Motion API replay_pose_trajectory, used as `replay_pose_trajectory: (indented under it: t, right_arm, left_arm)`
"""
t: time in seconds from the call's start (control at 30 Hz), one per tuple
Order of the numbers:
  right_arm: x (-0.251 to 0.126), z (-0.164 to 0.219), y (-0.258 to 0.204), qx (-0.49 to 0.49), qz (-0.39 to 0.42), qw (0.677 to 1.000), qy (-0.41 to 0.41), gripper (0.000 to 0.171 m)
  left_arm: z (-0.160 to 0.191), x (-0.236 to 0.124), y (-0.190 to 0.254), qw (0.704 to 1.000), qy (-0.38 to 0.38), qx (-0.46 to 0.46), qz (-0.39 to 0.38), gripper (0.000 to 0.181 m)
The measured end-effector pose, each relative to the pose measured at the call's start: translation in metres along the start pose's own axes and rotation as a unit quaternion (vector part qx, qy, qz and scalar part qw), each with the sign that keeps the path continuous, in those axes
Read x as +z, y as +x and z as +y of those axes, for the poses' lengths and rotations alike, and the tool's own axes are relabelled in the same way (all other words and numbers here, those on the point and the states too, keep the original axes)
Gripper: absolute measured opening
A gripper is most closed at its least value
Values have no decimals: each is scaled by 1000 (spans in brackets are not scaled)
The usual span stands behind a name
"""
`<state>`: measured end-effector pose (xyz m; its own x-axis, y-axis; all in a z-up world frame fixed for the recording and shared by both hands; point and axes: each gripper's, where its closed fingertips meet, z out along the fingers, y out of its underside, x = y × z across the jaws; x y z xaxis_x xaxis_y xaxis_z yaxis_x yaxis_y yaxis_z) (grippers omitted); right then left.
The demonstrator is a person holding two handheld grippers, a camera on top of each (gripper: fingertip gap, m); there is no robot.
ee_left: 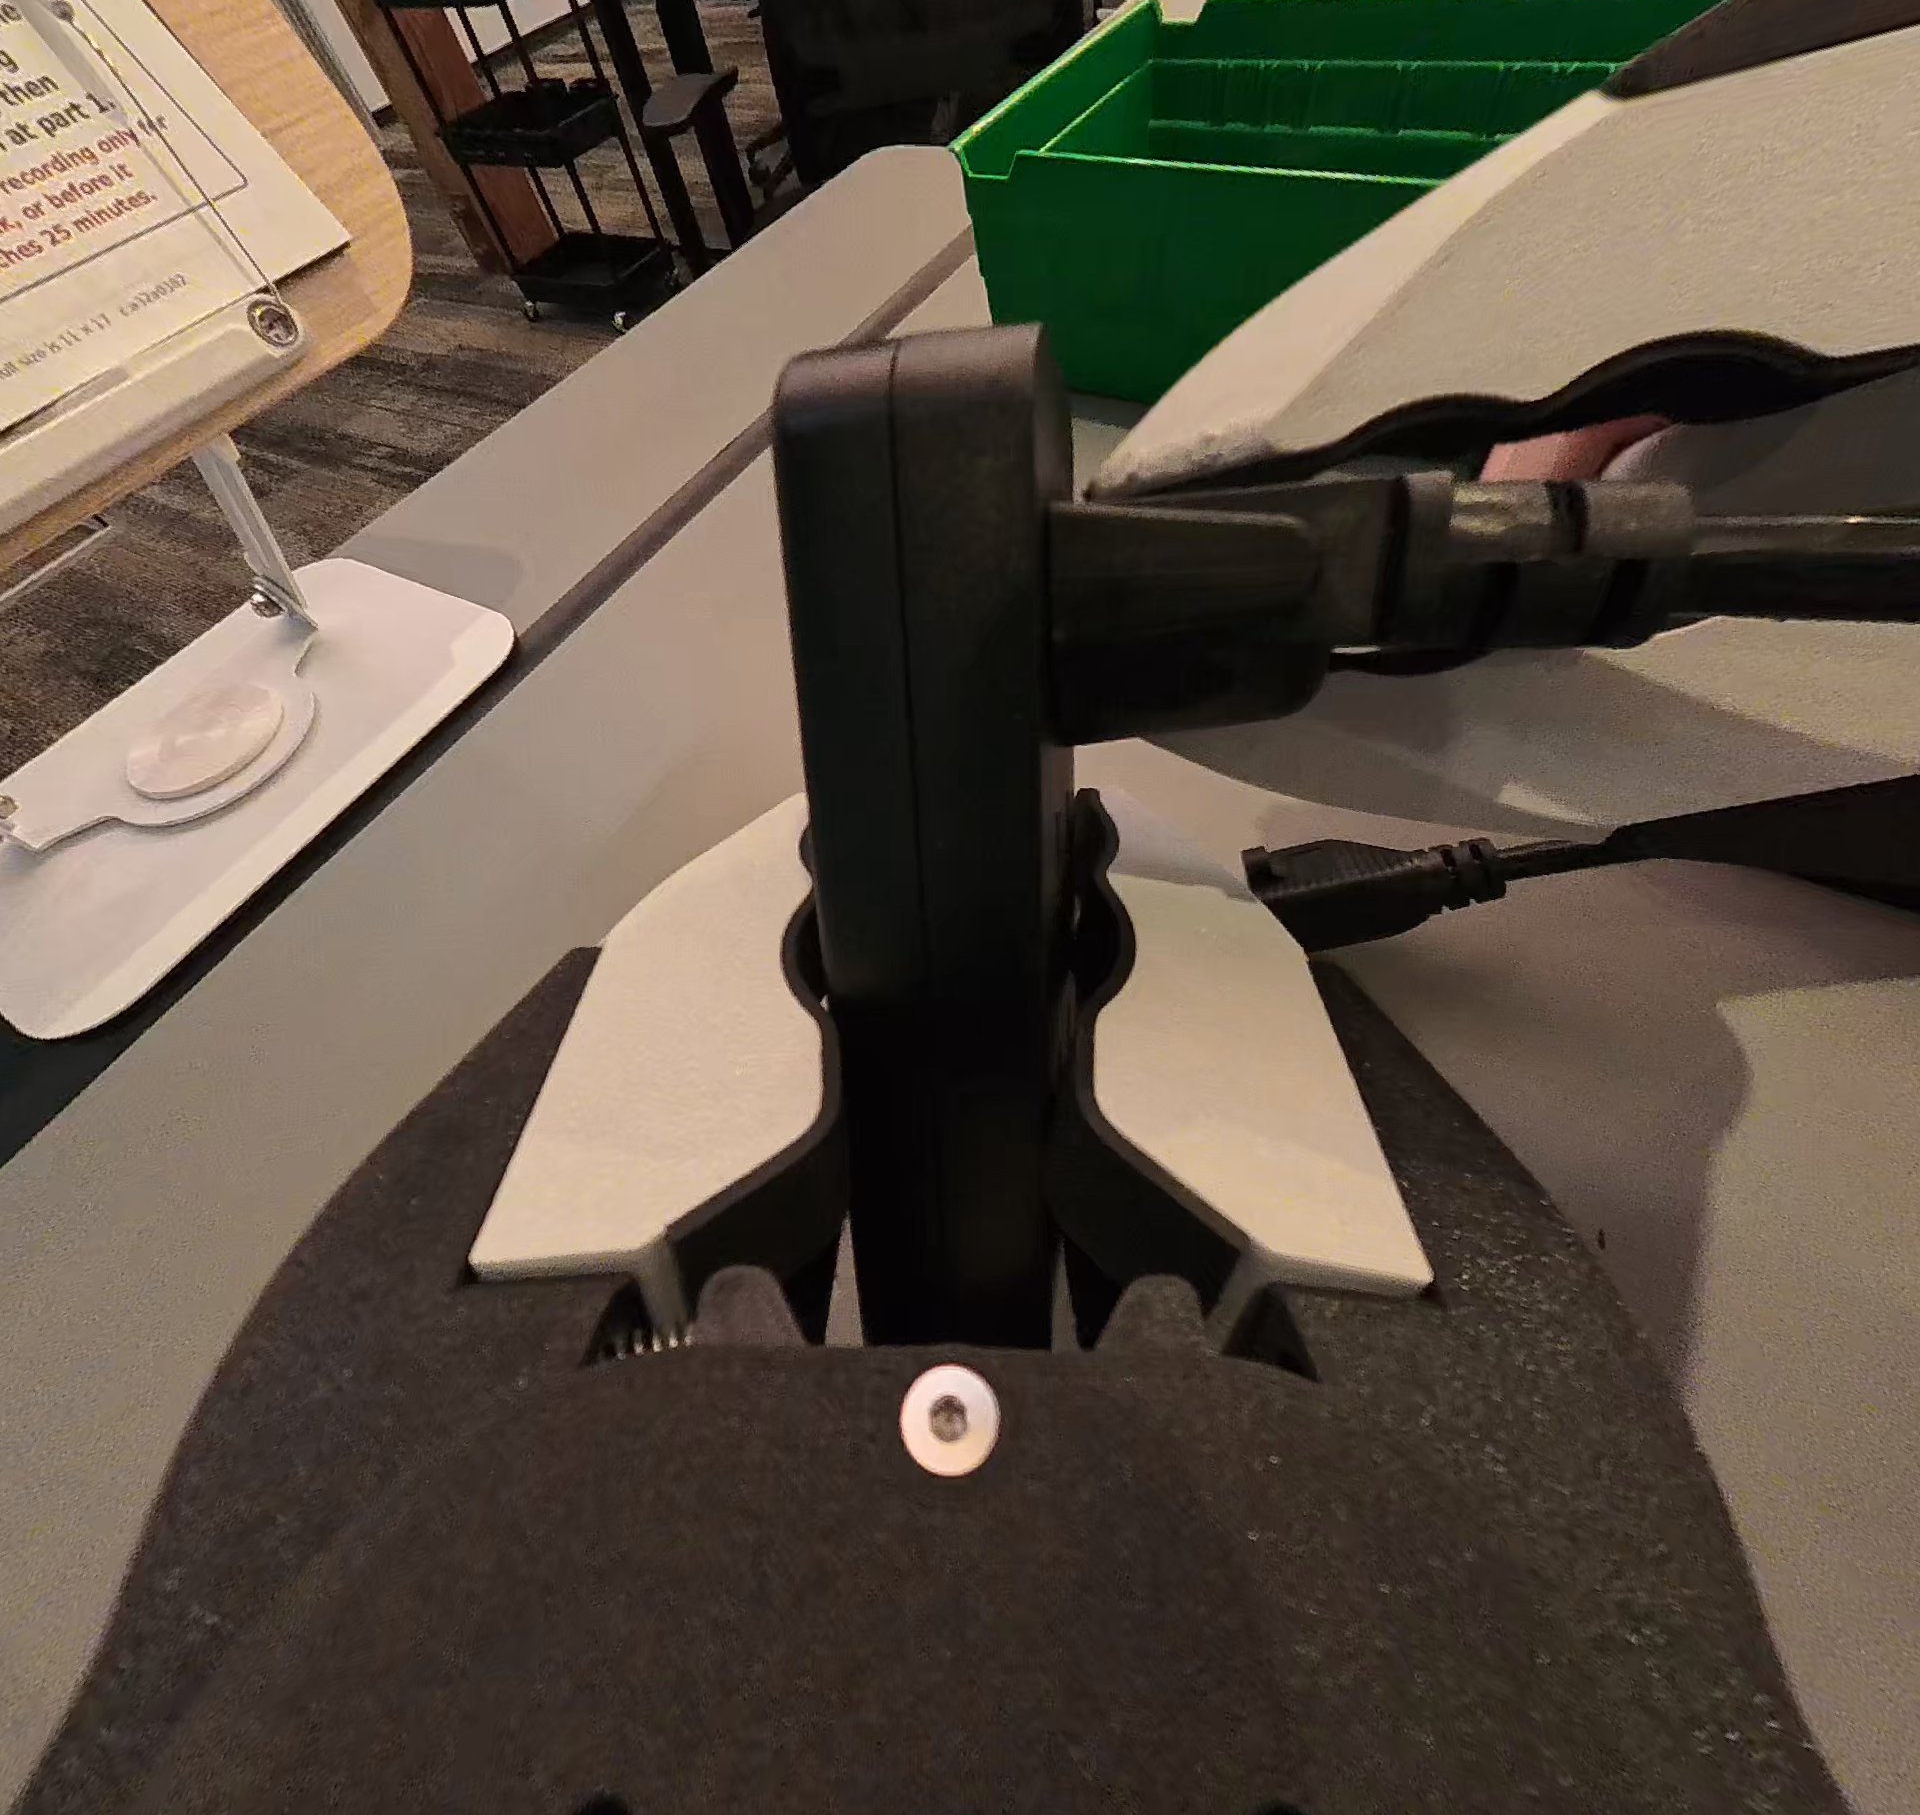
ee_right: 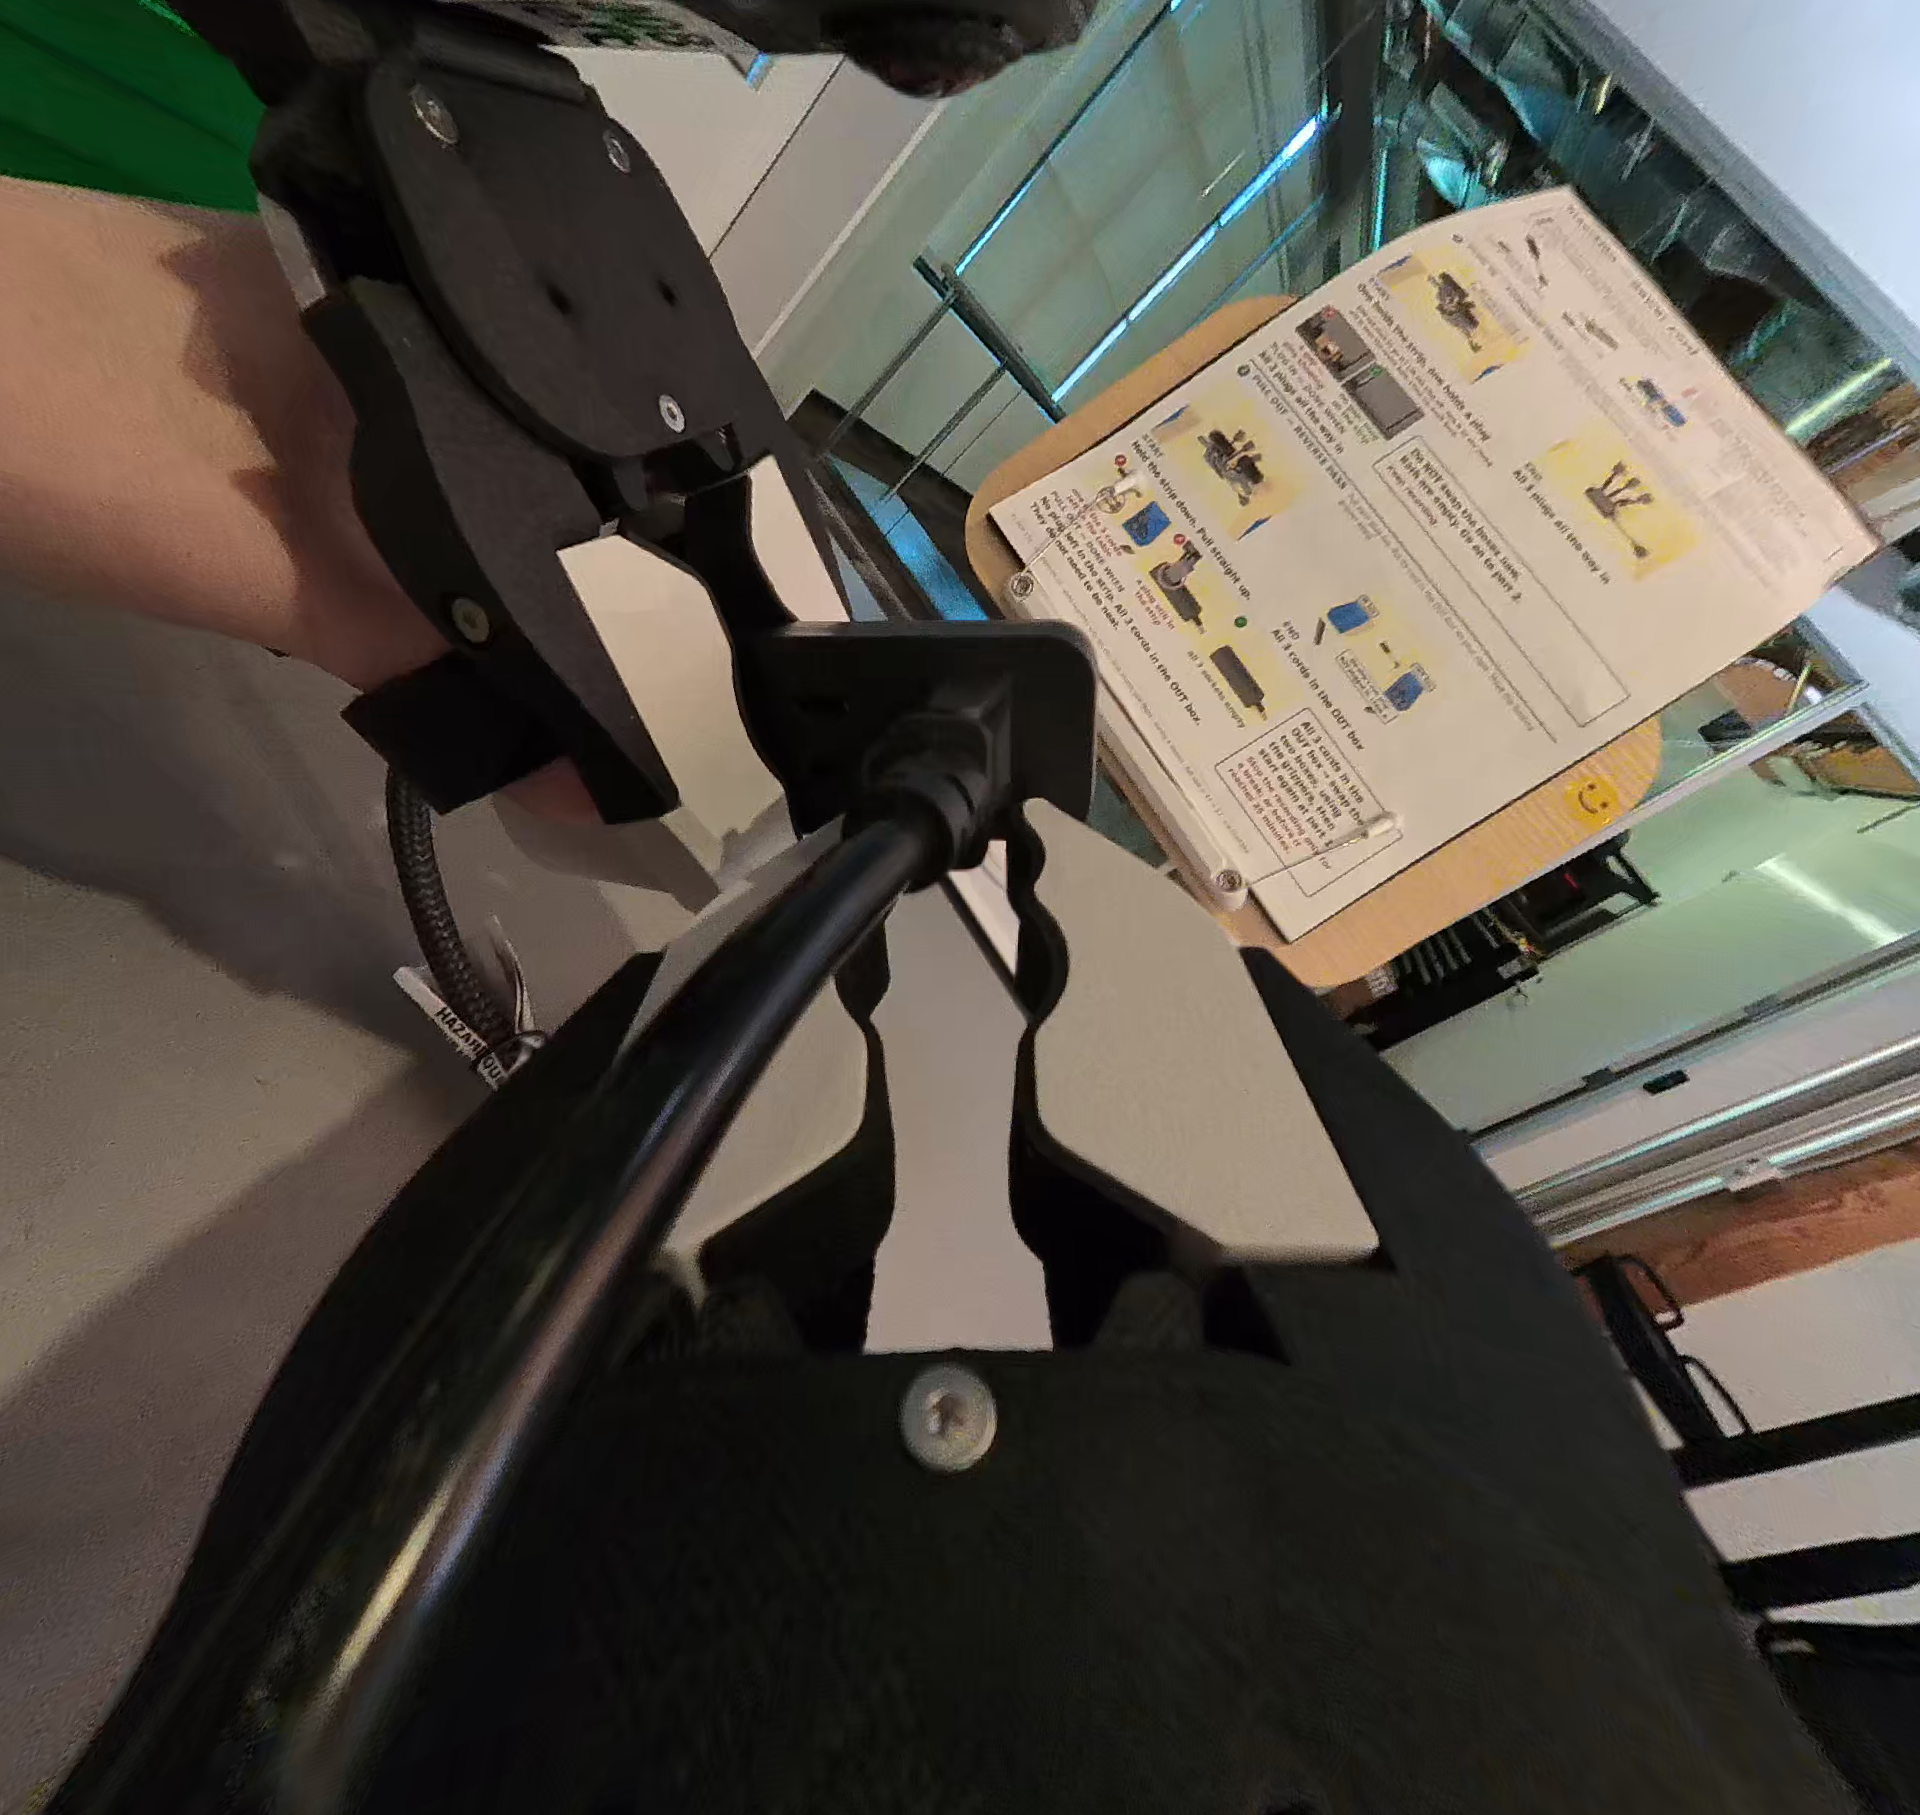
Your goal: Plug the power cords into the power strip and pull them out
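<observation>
My left gripper (ee_left: 945, 861) is shut on a black power strip (ee_left: 914, 570) and holds it upright above the grey table (ee_left: 312, 1038). My right gripper (ee_left: 1195, 602) reaches in from the right, shut on a black plug (ee_left: 1174, 612) that sits against the strip's right face. In the right wrist view the right gripper (ee_right: 951, 851) clamps the plug (ee_right: 961, 757) at the strip (ee_right: 1049, 716), and its thick cord (ee_right: 727, 986) arcs back over the left finger. A hand holds the left gripper (ee_right: 540, 394). How deep the prongs sit is hidden.
A second black cord end (ee_left: 1361, 882) lies on the table to the right. A green bin (ee_left: 1143, 238) stands behind. An instruction sheet on a stand (ee_left: 156, 207) with a white base (ee_left: 260, 726) is at the left, also in the right wrist view (ee_right: 1455, 570). The strip's braided cable (ee_right: 426, 903) hangs down. My right fingertips sit around 5 centimetres from my left ones.
</observation>
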<state>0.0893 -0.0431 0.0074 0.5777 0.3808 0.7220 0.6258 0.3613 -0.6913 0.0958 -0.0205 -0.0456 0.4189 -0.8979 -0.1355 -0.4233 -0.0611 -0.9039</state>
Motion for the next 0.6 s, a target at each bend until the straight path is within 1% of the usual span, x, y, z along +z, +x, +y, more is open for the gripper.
replay_pose_trajectory:
  t: [0.17,0.3,0.4,0.47,0.6]
  right_arm:
    - [-2,-3,0,-39,13,999,21,20]
    - [-5,-12,-5,-32,-2,998,46,25]
    - [1,-5,-3,-30,15,999,14,26]
    - [3,-4,-1,-21,19,1000,11,25]
    - [1,-11,3,-6,22,999,40,24]
  left_arm:
    - [0,-1,1,1000,-3,3,2,44]
    - [3,2,3,1000,-12,0,7,43]
    - [3,2,3,1000,-12,3,-2,44]
    - [2,3,3,1000,-13,-5,-1,44]
    - [-4,1,4,1000,-1,-31,4,44]
